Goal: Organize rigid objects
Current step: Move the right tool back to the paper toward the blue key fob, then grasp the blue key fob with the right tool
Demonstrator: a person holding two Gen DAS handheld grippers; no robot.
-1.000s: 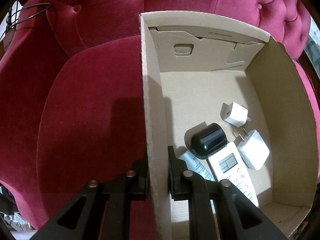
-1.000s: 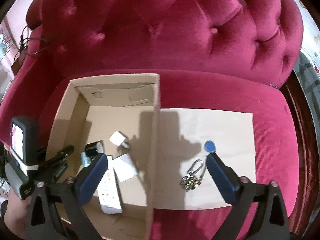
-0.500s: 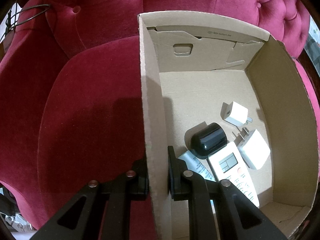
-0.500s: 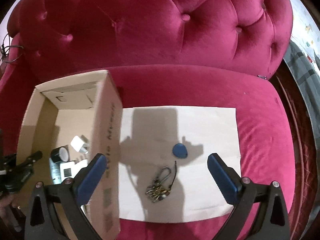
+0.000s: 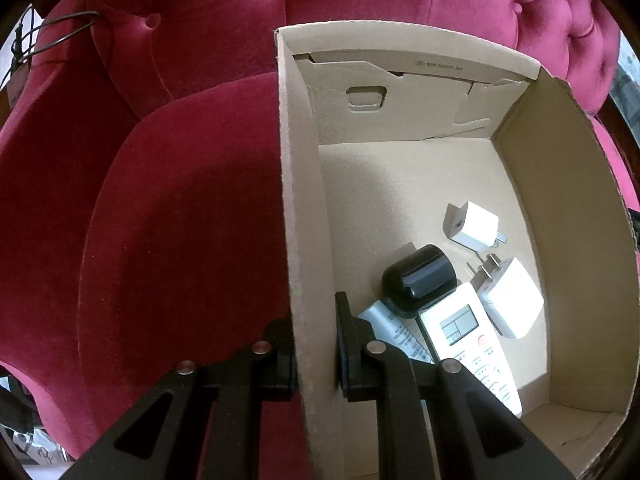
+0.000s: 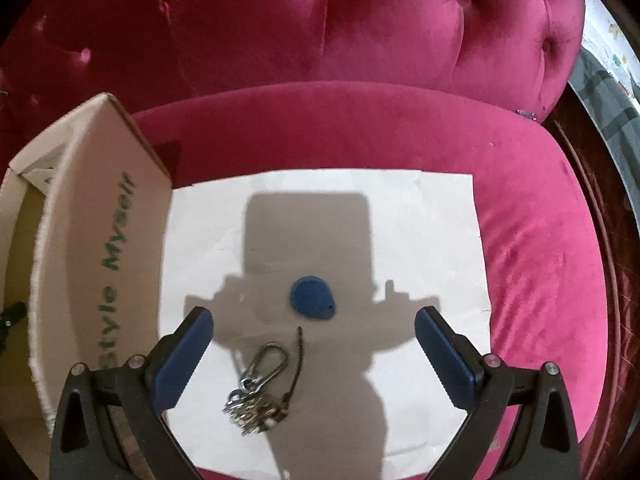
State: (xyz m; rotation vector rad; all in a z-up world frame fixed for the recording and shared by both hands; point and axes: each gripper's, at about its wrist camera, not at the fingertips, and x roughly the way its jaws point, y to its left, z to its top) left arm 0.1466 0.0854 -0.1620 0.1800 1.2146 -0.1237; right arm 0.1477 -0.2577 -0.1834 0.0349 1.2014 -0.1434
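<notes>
My left gripper (image 5: 316, 344) is shut on the left wall of a cardboard box (image 5: 304, 208) standing on a red sofa. Inside the box lie a black cylinder (image 5: 418, 282), a white remote (image 5: 472, 344), a small white charger (image 5: 472, 226), a larger white plug adapter (image 5: 512, 300) and a grey tube (image 5: 396, 332). In the right wrist view my right gripper (image 6: 314, 326) hangs open above a white sheet (image 6: 420, 240). A bunch of keys (image 6: 256, 404) with a carabiner and a blue fob (image 6: 312, 295) lies between its blue pads (image 6: 184, 356).
The box's outer wall (image 6: 100, 264), printed with green letters, stands just left of my right gripper. The tufted sofa back (image 6: 320, 32) rises behind the sheet. A cable (image 5: 52, 36) hangs at the sofa's far left. The sofa edge and dark floor (image 6: 608, 200) lie at the right.
My right gripper has moved right and down, away from the box, and now hangs low over the keys and fob. The left gripper has kept its grip on the box wall.
</notes>
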